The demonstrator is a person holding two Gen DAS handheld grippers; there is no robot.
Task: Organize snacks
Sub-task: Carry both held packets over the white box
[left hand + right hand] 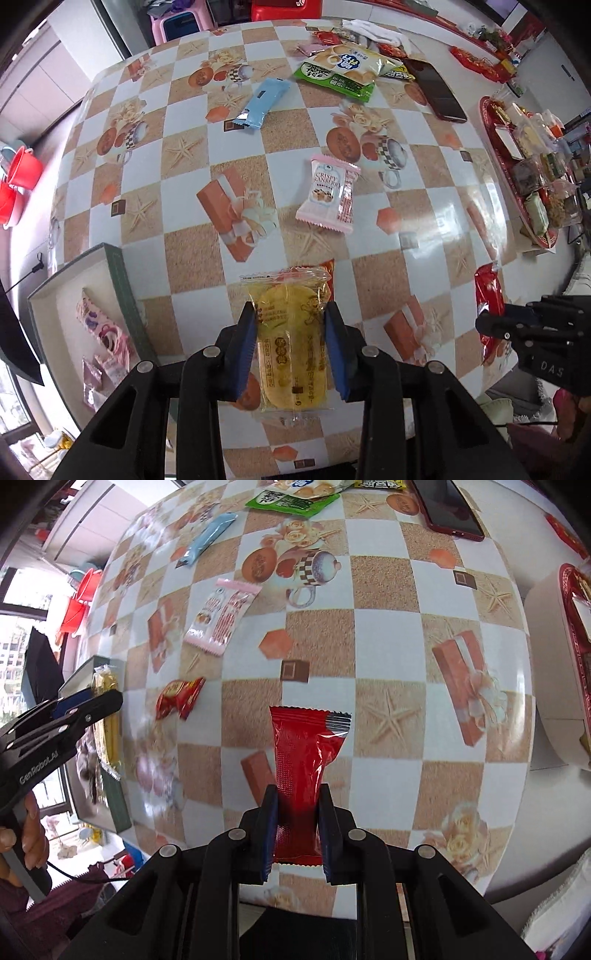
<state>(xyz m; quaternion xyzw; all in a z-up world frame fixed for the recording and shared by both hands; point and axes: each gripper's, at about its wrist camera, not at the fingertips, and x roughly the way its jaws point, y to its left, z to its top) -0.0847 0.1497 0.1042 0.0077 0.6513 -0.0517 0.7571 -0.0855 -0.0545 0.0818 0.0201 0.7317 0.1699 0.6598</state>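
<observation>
My left gripper (pixel 290 314) is shut on a clear packet of yellow biscuits (pixel 290 343), held above the table. It shows at the left of the right wrist view (pixel 105 698), over the box. My right gripper (pixel 295 794) is shut on a red snack packet (pixel 304 753); it also shows at the right of the left wrist view (pixel 487 317). A green-walled open box (pixel 122 284) at the left holds pink packets (pixel 103 332). On the table lie a pink Crispy Cranberry packet (pixel 328 194), a blue packet (pixel 264 101), a green bag (pixel 341 70) and a small red packet (pixel 179 698).
A dark phone (pixel 436 90) lies at the far right of the checked table (pixel 184 258). A red tray (pixel 498 147) full of wrapped sweets stands at the right edge. Red buckets (pixel 18 177) and stools (pixel 177 24) stand beyond the table.
</observation>
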